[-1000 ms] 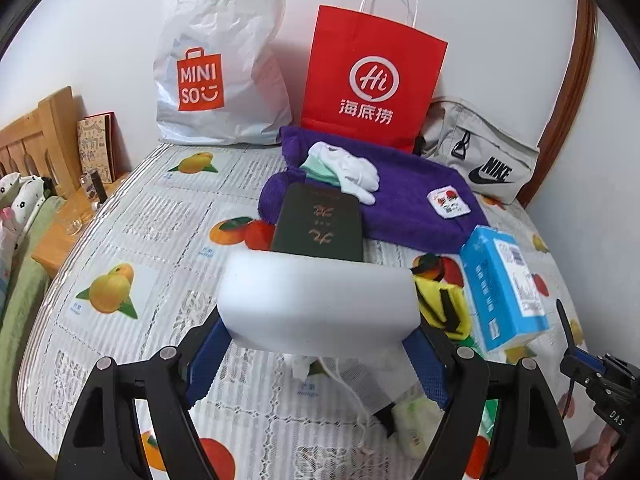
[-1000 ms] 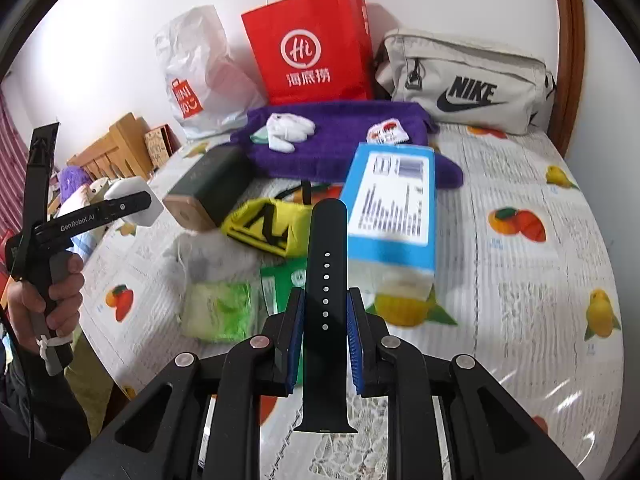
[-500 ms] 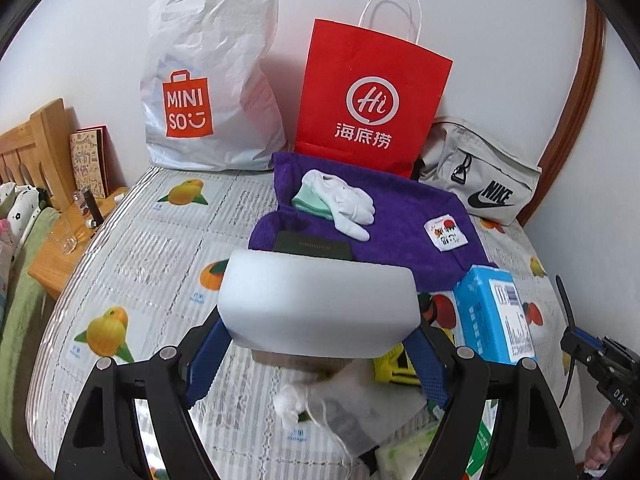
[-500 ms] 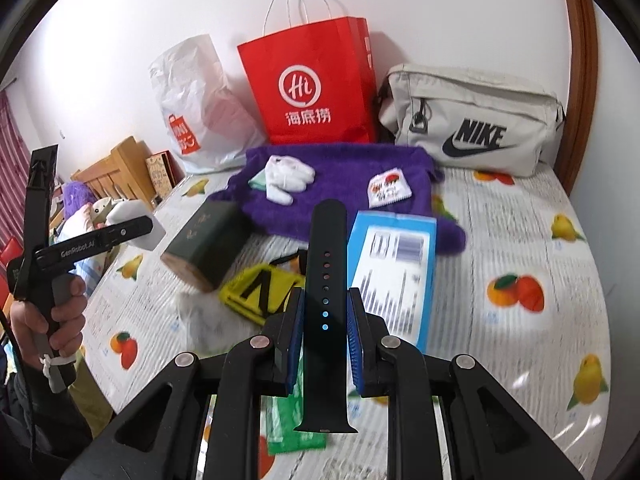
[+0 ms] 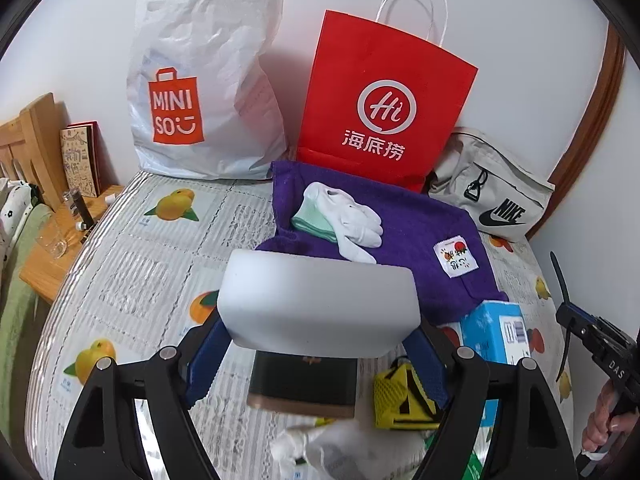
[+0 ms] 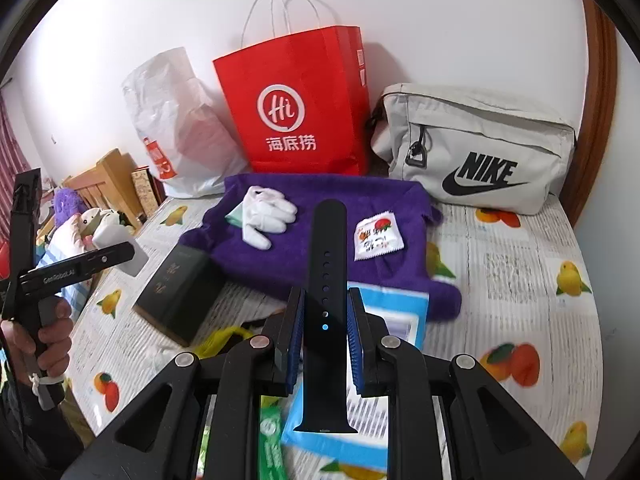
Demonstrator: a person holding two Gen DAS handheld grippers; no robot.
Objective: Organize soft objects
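My left gripper (image 5: pixel 318 354) is shut on a white foam block (image 5: pixel 318 304), held above the bed. The same block (image 6: pixel 120 246) and gripper show at the left of the right wrist view, held by a hand. My right gripper (image 6: pixel 325 316) is shut on a black watch strap (image 6: pixel 326 280) that stands upright between the blue pads. Ahead lies a purple towel (image 5: pixel 420 224) with white gloves (image 5: pixel 352 220) and a small printed sachet (image 5: pixel 456 258) on it. The towel (image 6: pixel 320 224) and gloves (image 6: pixel 266 212) also show in the right wrist view.
Against the wall stand a white Miniso bag (image 5: pixel 204 80), a red paper bag (image 5: pixel 384 108) and a grey Nike bag (image 6: pixel 476 152). On the fruit-print cover lie a dark box (image 6: pixel 180 292), a blue box (image 5: pixel 496 336), a yellow pouch (image 5: pixel 400 398) and crumpled white cloth (image 5: pixel 332 448). A wooden headboard (image 5: pixel 24 148) is left.
Both grippers have moved forward and up over the bed toward the purple towel. The dark box has slid under the foam block in the left view. Both grips are unchanged.
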